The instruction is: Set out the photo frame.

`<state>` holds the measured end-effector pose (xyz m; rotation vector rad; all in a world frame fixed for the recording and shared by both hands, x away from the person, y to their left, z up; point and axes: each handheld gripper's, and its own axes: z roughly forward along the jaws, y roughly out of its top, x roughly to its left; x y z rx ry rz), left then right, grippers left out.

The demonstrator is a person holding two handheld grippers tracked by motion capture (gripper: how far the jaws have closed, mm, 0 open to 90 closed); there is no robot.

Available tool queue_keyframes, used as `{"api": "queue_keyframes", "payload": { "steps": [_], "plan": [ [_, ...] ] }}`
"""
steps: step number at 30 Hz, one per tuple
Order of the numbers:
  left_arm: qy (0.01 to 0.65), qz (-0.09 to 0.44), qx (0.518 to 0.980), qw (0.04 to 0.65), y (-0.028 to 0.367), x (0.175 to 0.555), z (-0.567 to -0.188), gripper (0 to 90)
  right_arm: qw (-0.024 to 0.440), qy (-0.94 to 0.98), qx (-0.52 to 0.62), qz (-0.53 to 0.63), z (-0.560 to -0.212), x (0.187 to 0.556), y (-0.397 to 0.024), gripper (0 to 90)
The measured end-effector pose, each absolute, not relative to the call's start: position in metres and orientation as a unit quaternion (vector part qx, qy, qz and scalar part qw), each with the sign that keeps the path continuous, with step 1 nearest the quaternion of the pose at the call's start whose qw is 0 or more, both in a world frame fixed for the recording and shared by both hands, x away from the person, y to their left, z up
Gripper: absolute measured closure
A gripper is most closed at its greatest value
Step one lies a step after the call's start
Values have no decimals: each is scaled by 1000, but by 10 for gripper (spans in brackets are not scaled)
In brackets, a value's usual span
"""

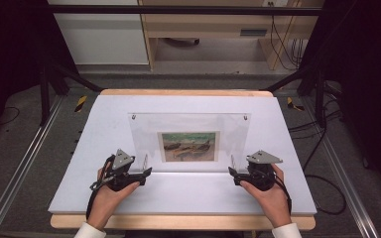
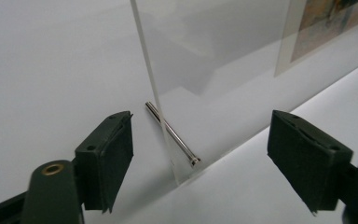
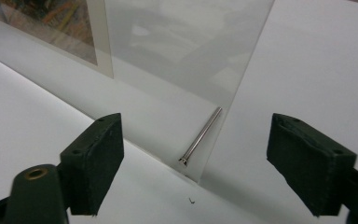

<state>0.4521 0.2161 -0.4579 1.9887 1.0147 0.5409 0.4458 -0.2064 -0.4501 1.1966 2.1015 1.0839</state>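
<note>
- A clear acrylic picture frame (image 1: 191, 141) stands upright near the middle of the white tabletop (image 1: 104, 129), well back from the front edge.
- A small painted picture (image 1: 189, 146) sits low in the frame's centre, and two small metal fasteners show at the frame's upper corners.
- The left gripper (image 1: 147, 172), held in the person's left hand (image 1: 110, 191), sits on the tabletop just beside the frame's lower left corner.
- In the left gripper view its fingers (image 2: 109, 156) are spread wide and released, with the frame's edge (image 2: 154, 88) and a thin metal support pin (image 2: 172, 135) lying between them; nothing is touched.
- The right gripper (image 1: 231, 172), in the right hand (image 1: 268, 196), sits just beside the lower right corner.
- In the right gripper view its fingers (image 3: 95, 161) are likewise released and wide apart, framing the acrylic's edge (image 3: 242, 88) and a second metal pin (image 3: 200, 136) without contact.
</note>
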Motion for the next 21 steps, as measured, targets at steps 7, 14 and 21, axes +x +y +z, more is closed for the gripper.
{"api": "queue_keyframes", "payload": {
  "steps": [7,14,21],
  "plan": [
    [383,213,796,417,217,445,-453,121,253,767,429,404,-444,435,-215,99],
    [376,216,793,429,230,445,-448,97,263,761,436,402,-442,427,-233,93],
    [385,228,785,428,250,449,-447,97,264,750,458,397,-444,425,-253,107]
  ]
}}
